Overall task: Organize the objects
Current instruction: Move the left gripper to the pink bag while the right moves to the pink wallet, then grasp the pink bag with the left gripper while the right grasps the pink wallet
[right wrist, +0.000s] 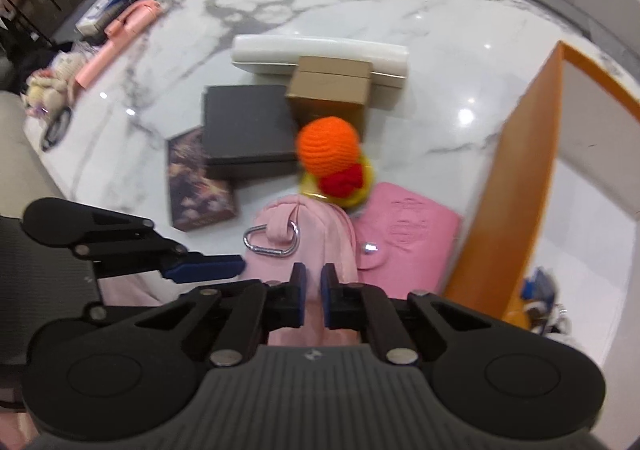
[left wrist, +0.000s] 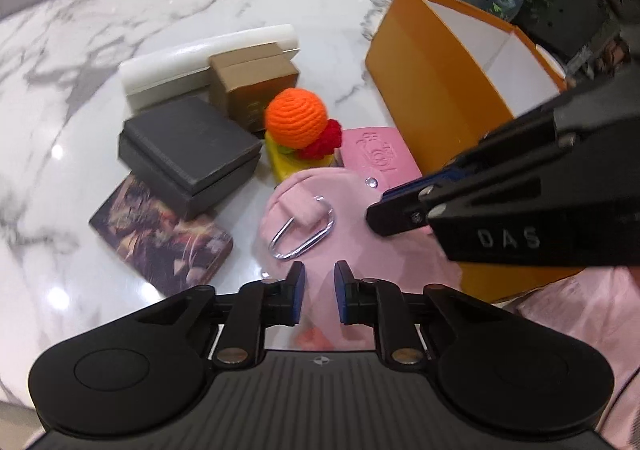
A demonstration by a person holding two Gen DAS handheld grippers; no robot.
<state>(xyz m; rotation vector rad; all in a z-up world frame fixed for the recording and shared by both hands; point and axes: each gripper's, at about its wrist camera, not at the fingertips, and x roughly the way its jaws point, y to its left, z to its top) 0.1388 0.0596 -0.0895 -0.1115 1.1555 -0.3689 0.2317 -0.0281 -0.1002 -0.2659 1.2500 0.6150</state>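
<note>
Both my claws, left gripper (left wrist: 319, 284) and right gripper (right wrist: 313, 284), pinch the soft pink fabric pouch (left wrist: 316, 193) beside the open orange cardboard box (left wrist: 432, 89); next, I judge, lifting it in.

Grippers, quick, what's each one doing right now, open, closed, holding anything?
Left gripper: narrowly open over the pink pouch; a grip cannot be told.
Right gripper: nearly closed around pink pouch fabric; firm grip unclear.

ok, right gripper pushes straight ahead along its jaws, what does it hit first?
Probably the pink pouch: the right gripper points over its fabric toward the silver carabiner. Beyond it sits the crochet toy. Height above the pouch is unclear.
</note>
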